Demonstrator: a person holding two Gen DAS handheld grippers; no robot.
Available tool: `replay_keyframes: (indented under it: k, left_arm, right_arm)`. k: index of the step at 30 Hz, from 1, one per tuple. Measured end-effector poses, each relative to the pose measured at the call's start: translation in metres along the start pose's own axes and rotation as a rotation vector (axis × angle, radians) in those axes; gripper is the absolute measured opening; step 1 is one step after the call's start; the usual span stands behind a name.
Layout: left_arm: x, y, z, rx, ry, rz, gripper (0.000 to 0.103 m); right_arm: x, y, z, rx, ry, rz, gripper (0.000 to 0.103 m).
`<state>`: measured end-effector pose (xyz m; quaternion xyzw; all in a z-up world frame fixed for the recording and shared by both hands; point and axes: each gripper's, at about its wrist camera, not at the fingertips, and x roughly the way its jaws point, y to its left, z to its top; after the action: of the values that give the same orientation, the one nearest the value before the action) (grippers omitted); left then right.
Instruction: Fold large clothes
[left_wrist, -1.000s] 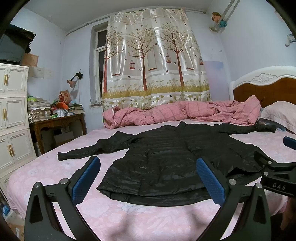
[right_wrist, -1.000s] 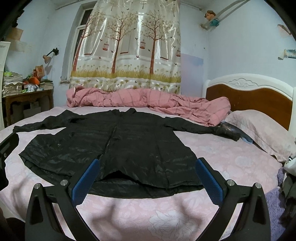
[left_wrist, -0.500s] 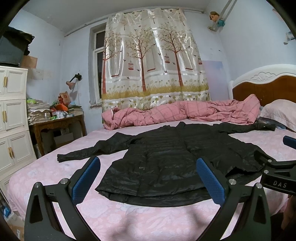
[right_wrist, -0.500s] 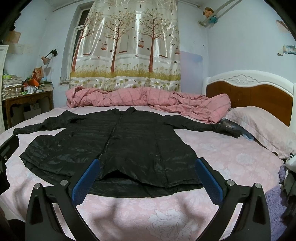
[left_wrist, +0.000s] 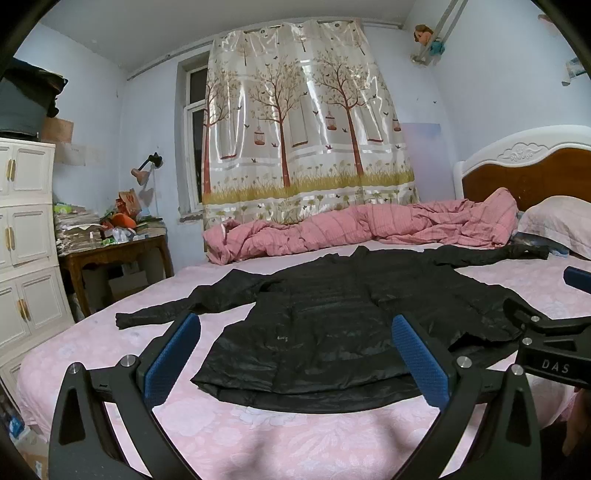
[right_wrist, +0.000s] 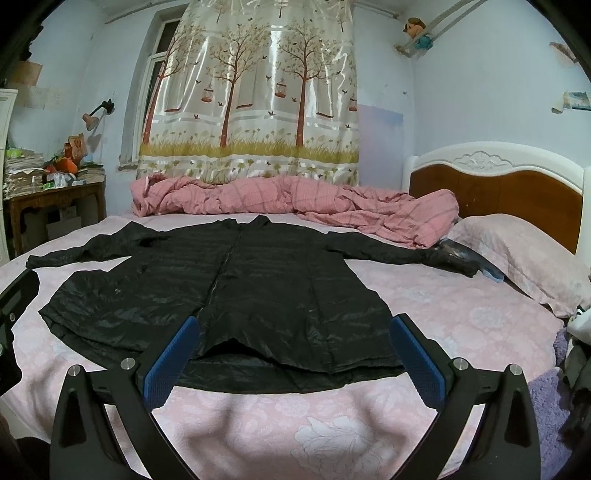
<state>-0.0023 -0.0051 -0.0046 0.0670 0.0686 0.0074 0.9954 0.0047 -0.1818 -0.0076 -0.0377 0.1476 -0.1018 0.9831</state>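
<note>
Lying flat with sleeves spread on the pink floral-sheeted bed (right_wrist: 332, 435), the shiny black quilted jacket (right_wrist: 229, 291) faces the blue-padded left gripper (left_wrist: 295, 354) and right gripper (right_wrist: 293, 354), both wide apart and empty, near its hem.

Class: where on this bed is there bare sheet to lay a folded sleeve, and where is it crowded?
Bare sheet lies between the coat and the pillow, and along the near edge below the hem. The far side is crowded by the pink quilt.
</note>
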Motion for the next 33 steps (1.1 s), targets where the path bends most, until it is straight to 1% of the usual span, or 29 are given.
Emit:
replay_keyframes:
  k: [9, 13, 15, 17, 19, 21, 24, 26, 29, 33]
  left_arm:
    - [-0.001, 0.000, 0.000, -0.003, -0.005, 0.000, 0.103]
    - [-0.002, -0.002, -0.001, 0.011, -0.014, -0.003, 0.103]
    - [0.000, -0.003, 0.000, 0.030, -0.025, 0.002, 0.103]
    - [0.007, -0.003, -0.001, 0.044, -0.027, -0.015, 0.103]
    - [0.014, -0.003, -0.001, 0.046, -0.029, -0.023, 0.103]
    - [0.022, 0.000, 0.002, 0.033, -0.006, -0.020, 0.103]
    - [0.019, 0.011, 0.004, -0.036, 0.015, -0.034, 0.103]
    - [0.010, 0.016, 0.006, -0.069, 0.002, -0.027, 0.103]
    - [-0.004, 0.016, 0.006, -0.065, -0.031, -0.011, 0.103]
    - [-0.004, 0.021, 0.005, -0.074, -0.042, 0.015, 0.103]
  right_arm:
    - [0.001, -0.002, -0.001, 0.009, 0.003, -0.004, 0.103]
    - [0.007, -0.002, 0.003, -0.010, 0.007, -0.005, 0.103]
    - [0.009, -0.004, 0.003, -0.019, -0.003, -0.006, 0.103]
    - [0.016, -0.007, 0.003, -0.032, 0.000, -0.030, 0.103]
    - [0.023, -0.012, 0.003, -0.010, 0.000, -0.037, 0.103]
    - [0.026, -0.020, 0.004, 0.030, 0.001, -0.023, 0.103]
    - [0.026, -0.025, 0.005, 0.054, 0.027, -0.014, 0.103]
    - [0.018, -0.025, 0.004, 0.071, 0.017, -0.014, 0.103]
    - [0.013, -0.025, 0.003, 0.081, -0.003, -0.010, 0.103]
    - [0.012, -0.023, 0.002, 0.071, -0.017, -0.013, 0.103]
